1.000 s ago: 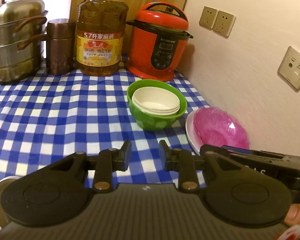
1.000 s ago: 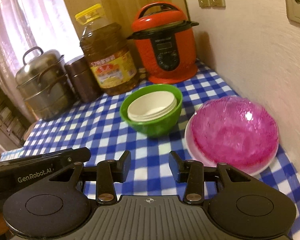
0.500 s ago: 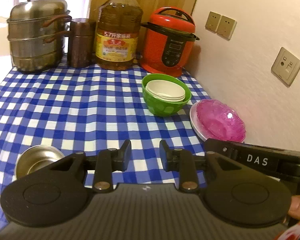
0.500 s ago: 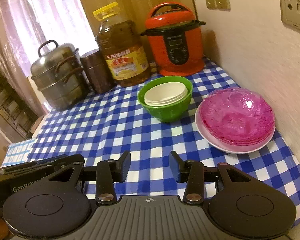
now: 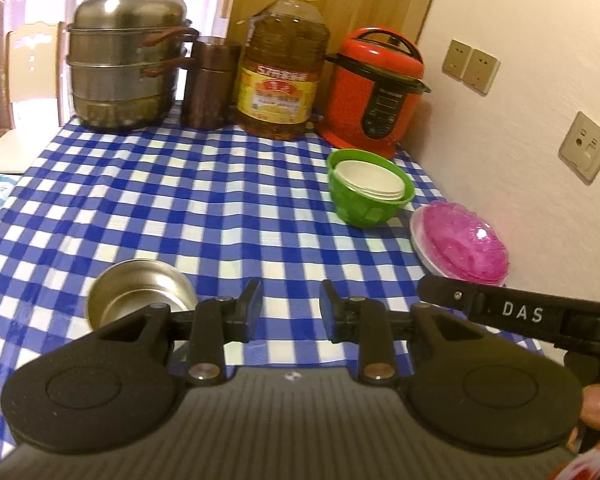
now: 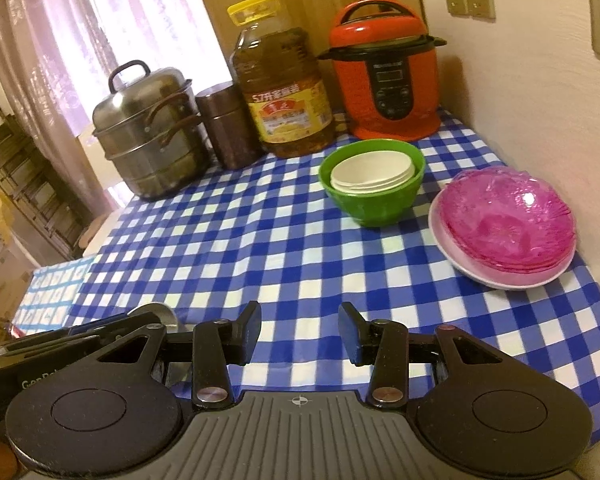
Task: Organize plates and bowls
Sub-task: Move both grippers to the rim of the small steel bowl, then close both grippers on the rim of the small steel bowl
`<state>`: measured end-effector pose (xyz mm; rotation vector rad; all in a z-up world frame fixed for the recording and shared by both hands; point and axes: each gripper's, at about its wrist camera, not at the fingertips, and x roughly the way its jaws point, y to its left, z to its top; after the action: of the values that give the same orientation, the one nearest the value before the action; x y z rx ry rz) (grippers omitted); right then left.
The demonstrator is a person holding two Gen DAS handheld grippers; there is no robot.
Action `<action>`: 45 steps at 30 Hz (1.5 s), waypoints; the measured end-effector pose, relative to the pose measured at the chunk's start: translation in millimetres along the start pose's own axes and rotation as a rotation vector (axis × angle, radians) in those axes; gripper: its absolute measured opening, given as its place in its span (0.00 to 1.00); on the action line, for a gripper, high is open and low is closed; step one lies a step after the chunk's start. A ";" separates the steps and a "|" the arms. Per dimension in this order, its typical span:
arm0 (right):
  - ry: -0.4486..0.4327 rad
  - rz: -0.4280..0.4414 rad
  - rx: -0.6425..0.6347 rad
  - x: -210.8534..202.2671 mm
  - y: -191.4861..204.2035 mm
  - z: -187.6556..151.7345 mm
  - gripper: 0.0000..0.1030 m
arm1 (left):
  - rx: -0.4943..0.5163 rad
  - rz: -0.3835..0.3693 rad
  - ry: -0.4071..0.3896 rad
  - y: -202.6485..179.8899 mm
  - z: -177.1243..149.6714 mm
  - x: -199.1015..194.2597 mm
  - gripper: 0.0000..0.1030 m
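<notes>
A green bowl (image 5: pixel 370 200) holding a stack of white bowls (image 5: pixel 370 178) stands at the back right of the blue checked tablecloth (image 5: pixel 220 216). To its right, pink glass plates (image 5: pixel 466 246) are stacked on a white plate (image 5: pixel 418 236). A small steel bowl (image 5: pixel 140 292) stands just ahead and left of my left gripper (image 5: pixel 290 308), which is open and empty. My right gripper (image 6: pixel 300 330) hangs open over bare cloth, well short of the green bowl (image 6: pixel 372 200) and the pink plates (image 6: pixel 508 232). Only the steel bowl's rim (image 6: pixel 162 312) shows there.
Along the back stand a steel steamer pot (image 5: pixel 128 64), a brown canister (image 5: pixel 210 84), a large oil bottle (image 5: pixel 282 76) and a red rice cooker (image 5: pixel 374 92). A wall with sockets (image 5: pixel 586 148) bounds the right side. The table's left edge (image 6: pixel 100 240) drops off.
Both grippers have drawn back from the bowls, so the dishes look smaller and farther. The steel bowl has come into the left wrist view at lower left.
</notes>
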<state>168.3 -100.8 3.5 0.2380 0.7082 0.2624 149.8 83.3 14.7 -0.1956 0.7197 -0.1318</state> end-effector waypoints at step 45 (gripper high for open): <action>0.220 0.189 -0.040 139.7 86.6 -26.7 0.42 | -0.173 0.210 0.076 153.7 -27.4 49.1 0.29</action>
<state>238.8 28.1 -74.7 0.2400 0.8987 0.4880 176.2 220.2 -71.1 -0.2799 0.8234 0.1243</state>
